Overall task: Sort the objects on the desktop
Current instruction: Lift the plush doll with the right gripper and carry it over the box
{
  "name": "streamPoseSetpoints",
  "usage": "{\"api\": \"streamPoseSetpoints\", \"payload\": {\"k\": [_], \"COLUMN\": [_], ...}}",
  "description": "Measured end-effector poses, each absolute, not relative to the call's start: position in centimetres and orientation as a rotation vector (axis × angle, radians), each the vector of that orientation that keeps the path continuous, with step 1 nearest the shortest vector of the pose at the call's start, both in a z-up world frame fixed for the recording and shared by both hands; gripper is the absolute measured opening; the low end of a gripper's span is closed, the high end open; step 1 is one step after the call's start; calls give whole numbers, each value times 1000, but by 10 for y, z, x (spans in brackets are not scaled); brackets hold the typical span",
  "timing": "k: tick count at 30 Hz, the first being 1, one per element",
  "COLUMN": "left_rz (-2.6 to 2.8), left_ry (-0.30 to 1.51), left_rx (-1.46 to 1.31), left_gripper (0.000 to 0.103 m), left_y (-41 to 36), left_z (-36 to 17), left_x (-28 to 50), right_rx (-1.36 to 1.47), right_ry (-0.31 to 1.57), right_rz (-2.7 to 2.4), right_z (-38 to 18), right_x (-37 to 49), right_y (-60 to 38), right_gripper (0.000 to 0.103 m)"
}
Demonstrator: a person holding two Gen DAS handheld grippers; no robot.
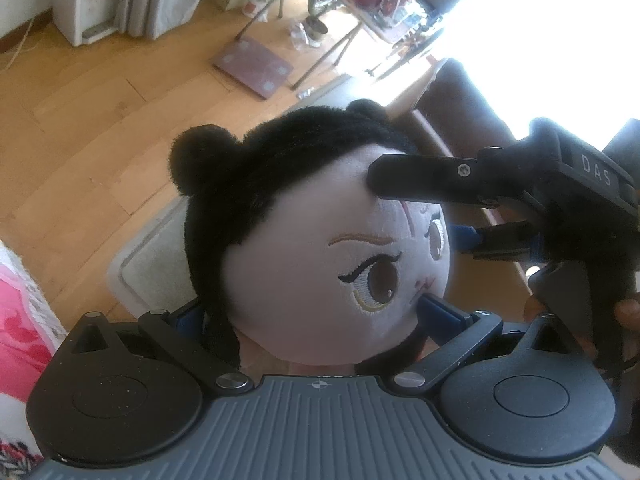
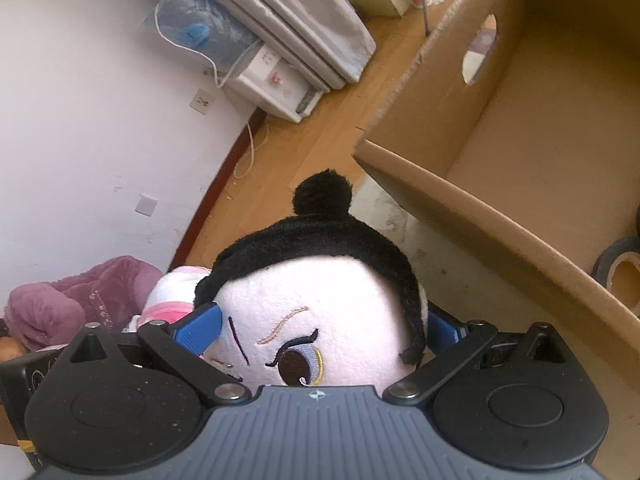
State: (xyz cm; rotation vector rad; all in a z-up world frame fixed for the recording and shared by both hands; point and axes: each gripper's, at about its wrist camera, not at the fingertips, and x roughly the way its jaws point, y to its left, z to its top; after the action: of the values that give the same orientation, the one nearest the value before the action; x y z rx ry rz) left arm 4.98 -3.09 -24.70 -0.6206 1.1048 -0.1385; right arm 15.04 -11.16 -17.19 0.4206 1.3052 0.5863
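A plush doll with a pale face and black hair with two buns fills both views; it also shows in the right wrist view. My left gripper is shut on the doll's head, its blue pads pressed against the cheek and the hair. My right gripper is also shut on the head, its blue pads pressing both sides. The right gripper shows in the left wrist view, coming in from the right across the forehead. The doll is held in the air.
An open cardboard box with a handle hole stands close on the right, a tape roll inside. A grey tray lies below the doll. Wooden floor, a pink plush and a purple garment lie beyond.
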Motion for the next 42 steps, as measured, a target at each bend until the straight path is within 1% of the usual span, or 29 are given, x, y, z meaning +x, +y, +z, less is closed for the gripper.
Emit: {"api": "streamPoseSetpoints", "payload": {"k": [13, 20, 26, 35, 42], "left_rz": [-94, -115, -170, -270, -322], "left_ry": [1049, 1018, 995, 981, 969], "left_rx": [-509, -428, -353, -232, -170], "left_gripper": [103, 103, 103, 103, 103], "left_y": [-38, -53, -71, -117, -148], "left_z": [-184, -153, -140, -135, -142], "left_x": [42, 57, 78, 126, 156], "right_rx": [513, 588, 680, 816, 960], "right_ry": [1195, 1112, 1013, 899, 870], "right_rz": [641, 633, 596, 480, 374], "right_z": [-119, -87, -68, -70, -102], "right_x": [145, 151, 161, 178, 192], "right_y": [-121, -144, -173, -236, -279], "right_gripper": [103, 103, 103, 103, 103]}}
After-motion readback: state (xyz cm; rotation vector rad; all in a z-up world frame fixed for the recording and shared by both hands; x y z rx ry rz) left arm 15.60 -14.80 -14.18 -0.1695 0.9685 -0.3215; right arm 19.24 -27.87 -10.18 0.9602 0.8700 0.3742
